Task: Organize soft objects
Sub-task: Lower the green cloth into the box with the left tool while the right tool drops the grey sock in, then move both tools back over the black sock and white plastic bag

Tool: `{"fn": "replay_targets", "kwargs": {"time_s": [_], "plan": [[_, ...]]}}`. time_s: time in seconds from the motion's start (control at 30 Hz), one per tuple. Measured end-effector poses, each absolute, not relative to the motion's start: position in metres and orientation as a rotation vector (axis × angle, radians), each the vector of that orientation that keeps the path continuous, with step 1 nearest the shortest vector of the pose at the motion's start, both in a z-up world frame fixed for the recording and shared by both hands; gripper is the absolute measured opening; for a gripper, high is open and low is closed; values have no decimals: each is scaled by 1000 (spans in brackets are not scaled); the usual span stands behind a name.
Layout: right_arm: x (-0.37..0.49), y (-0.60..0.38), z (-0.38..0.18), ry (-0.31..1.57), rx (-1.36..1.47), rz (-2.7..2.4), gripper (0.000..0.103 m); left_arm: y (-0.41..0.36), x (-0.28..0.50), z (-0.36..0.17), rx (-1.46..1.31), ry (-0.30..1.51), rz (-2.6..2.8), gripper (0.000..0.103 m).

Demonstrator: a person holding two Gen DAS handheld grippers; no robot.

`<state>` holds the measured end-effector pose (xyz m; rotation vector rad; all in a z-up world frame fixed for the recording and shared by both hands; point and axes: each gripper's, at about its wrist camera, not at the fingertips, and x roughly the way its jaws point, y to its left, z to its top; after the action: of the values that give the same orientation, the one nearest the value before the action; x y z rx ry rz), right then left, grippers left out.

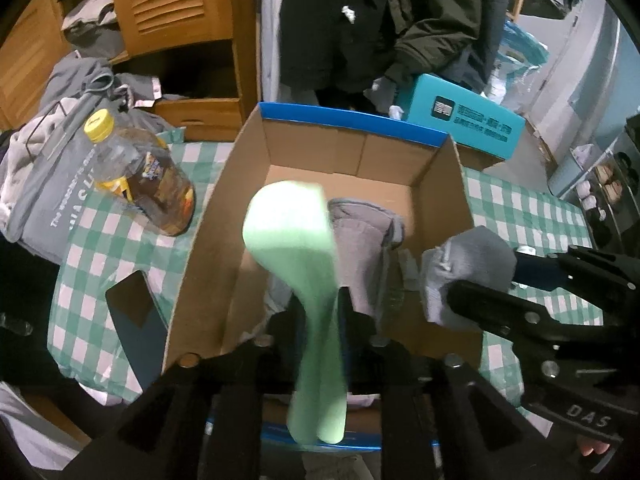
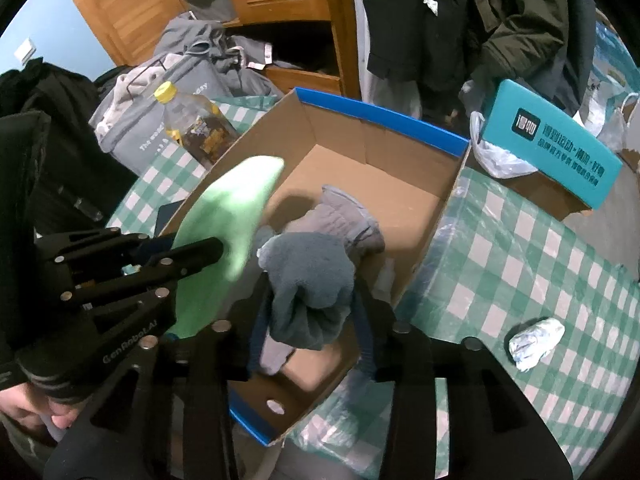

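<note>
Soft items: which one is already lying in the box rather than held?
The light grey garment, bunched on the cardboard box floor. The green sock and grey sock are held.

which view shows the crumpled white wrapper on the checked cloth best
The right wrist view: the crumpled wrapper lies in plain sight on the checked cloth, right of the cardboard box. The left wrist view does not show it at all.

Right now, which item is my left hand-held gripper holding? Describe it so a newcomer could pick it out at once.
Start at the open cardboard box with the blue rim on the green checked cloth. Above its near end, the left hand-held gripper is clamped on a pale green sock. It is the only bright green soft item; the bundle in the right hand-held gripper and the cloth in the box are grey.
</note>
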<state>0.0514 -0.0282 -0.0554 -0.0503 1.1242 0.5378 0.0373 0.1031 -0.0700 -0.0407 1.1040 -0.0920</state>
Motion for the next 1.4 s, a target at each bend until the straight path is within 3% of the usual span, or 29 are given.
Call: {"fn": "replay_targets", "kwargs": {"time_s": [0.03, 0.13, 0.5, 0.63, 0.77, 1.4], "plan": [[52, -29, -55, 1123, -46, 534, 49, 104, 37, -69, -43, 1100, -87, 34], [52, -32, -53, 1116, -37, 529, 56, 106, 36, -64, -43, 1075, -73, 45], [52, -50, -44, 1098, -19, 473, 65, 103, 34, -59, -39, 1061, -83, 48], [49, -57, -43, 1101, -26, 448, 66, 95, 32, -54, -29, 1047, -98, 55], [45, -68, -44, 1104, -32, 410, 69, 85, 31, -51, -15, 1039, -116, 56], [21, -178, -52, 1136, 48, 171, 69, 4, 27, -45, 74, 1025, -255, 61]]}}
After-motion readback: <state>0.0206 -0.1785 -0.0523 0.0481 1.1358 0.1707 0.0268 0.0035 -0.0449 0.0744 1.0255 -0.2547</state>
